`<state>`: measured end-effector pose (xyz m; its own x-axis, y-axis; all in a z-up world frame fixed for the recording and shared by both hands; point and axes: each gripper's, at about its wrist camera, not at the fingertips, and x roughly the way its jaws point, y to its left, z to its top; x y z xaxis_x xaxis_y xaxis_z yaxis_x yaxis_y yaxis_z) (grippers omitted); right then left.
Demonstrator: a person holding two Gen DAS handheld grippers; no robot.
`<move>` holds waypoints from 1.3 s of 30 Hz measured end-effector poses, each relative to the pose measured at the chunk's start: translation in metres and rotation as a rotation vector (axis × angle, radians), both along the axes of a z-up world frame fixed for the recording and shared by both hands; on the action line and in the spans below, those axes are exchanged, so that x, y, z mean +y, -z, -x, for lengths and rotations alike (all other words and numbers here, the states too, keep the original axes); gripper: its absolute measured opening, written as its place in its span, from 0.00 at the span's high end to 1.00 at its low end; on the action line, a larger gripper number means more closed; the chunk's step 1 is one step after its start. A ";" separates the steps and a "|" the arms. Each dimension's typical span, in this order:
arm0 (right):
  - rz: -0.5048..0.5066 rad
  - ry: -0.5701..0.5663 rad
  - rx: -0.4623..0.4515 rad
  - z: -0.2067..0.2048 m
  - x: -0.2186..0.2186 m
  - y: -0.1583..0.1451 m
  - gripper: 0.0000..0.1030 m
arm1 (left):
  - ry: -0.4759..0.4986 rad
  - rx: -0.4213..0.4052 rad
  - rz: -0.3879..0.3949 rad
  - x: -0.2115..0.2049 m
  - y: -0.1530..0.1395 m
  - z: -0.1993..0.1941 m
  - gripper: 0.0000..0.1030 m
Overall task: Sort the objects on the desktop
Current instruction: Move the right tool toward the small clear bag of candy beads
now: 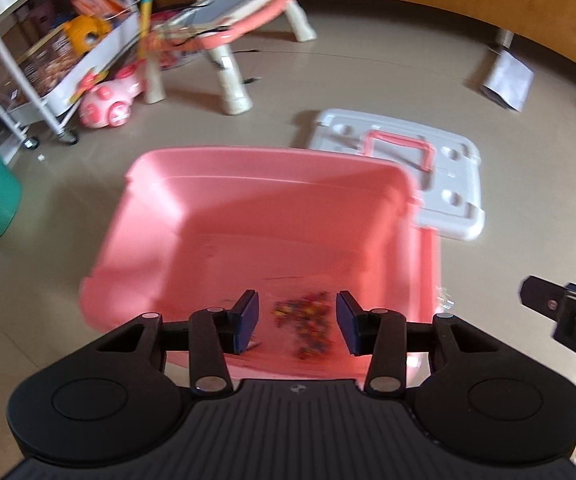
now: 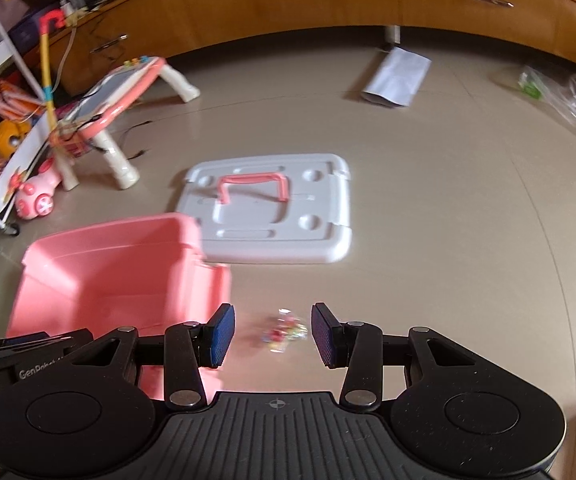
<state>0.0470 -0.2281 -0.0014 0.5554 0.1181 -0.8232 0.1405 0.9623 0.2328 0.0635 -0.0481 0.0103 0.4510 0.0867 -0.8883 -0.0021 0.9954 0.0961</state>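
Both grippers, left point(image 1: 296, 328) and right point(image 2: 273, 336), have open jaws. The small bag point(image 2: 284, 332) (slippery plastic) at twelve o'clock could slide away beside the pink box point(image 2: 100, 276).

Left gripper point(image 1: 298, 326), right gripper point(image 2: 273, 335): black linkage arms, silver pivot screws, blue textured pads point(image 2: 220, 334), ribbed grey housing, round black discs, white "GenRobot" lettering.
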 end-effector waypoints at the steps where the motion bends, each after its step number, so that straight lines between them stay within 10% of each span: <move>1: -0.004 0.007 0.004 0.001 -0.006 0.005 0.62 | 0.011 0.002 -0.004 -0.007 0.002 0.001 0.52; 22: 0.020 -0.107 0.136 -0.052 0.009 0.131 0.62 | 0.003 0.085 -0.033 -0.011 0.054 -0.013 0.51; 39: 0.004 -0.121 0.182 -0.085 0.026 0.172 0.60 | -0.004 0.095 -0.010 -0.003 0.056 -0.023 0.48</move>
